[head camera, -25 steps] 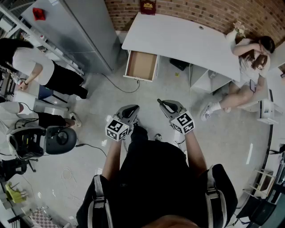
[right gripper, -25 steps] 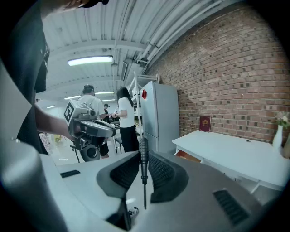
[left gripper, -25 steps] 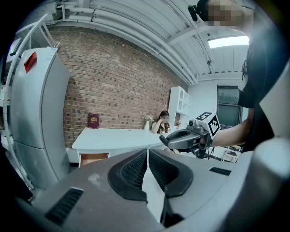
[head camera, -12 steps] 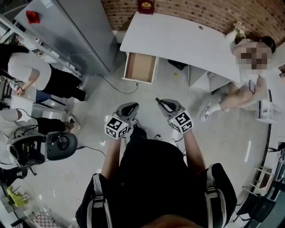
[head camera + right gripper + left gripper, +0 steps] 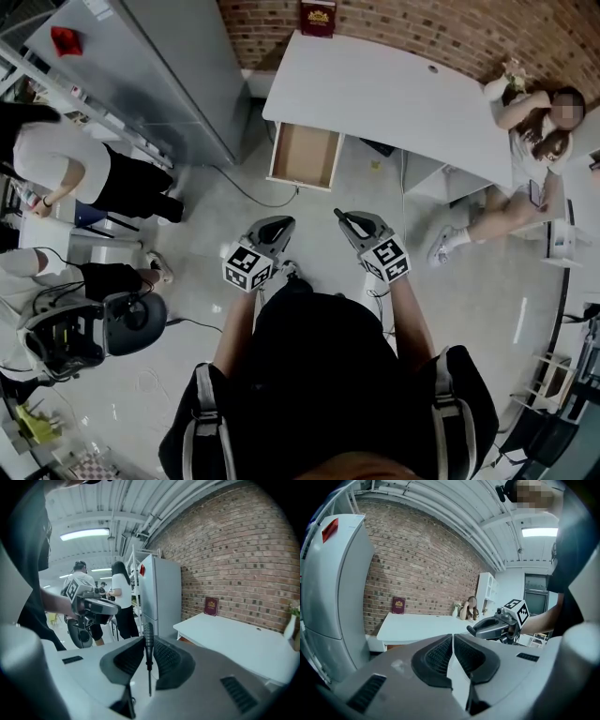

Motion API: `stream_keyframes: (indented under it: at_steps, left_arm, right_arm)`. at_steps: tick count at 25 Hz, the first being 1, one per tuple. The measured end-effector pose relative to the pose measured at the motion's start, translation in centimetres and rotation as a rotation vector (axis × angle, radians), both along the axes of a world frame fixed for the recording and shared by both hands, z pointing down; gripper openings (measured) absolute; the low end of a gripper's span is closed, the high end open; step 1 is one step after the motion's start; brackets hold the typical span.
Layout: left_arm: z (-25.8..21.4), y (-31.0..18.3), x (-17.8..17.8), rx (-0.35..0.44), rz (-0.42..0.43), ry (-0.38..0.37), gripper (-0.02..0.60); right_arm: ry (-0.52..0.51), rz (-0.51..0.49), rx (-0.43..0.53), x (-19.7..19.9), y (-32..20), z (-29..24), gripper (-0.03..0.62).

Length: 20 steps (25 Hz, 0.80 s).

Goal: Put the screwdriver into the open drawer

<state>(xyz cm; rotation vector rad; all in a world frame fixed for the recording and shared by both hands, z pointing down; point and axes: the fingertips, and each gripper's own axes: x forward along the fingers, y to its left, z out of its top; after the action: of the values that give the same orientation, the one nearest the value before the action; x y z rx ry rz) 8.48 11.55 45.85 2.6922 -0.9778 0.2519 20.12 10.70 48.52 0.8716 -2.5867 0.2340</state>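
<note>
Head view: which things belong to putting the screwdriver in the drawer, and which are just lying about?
Job: screwdriver, clamped in the right tool; open drawer of the white desk.
Lying about: red book on the desk; grey fridge; floor cable; shut, empty left tool.

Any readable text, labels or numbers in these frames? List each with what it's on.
None is legible.
Maroon book standing against the brick wall: gold emblem and lettering, too small to read.
Red label on the grey cabinet: blurred, unreadable.
Two marker cubes: black-and-white square patterns only, no letters or digits.
</note>
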Motion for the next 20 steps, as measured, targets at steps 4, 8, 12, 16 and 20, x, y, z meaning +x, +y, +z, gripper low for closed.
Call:
stream_keyframes:
  at_steps: [4,8,12,16,20]
  left_arm:
    - [0.2,-2.4,-2.3,0.001,0.03,0.015,0.023]
    - [0.6,-4.7,-4.4,0.008,0.071,0.011,0.023]
    - [0.8,-6.5,-6.2,0.002,0.084,0.013,0.023]
    - [0.9,-7.7,-7.2,-0.004,0.094,0.014,0.023]
    - [0.6,-8.8,-7.7,-0.005,0.094,0.014,0.023]
  right_arm:
    - [0.016,0.035,0.001,-1.9,-2.1,0.5,0.118]
    - [0.03,0.067,0.001,-3.6,-4.0,1.4,0.118]
    - [0.051,0.084,-0.01,-4.8,-5.2,2.2,0.118]
    - [0.066,0.092,-0.018,-5.4,-6.6,2.2,0.118]
    - [0.063,0.095,-0.021,-5.7,-8.0,2.2,0.118]
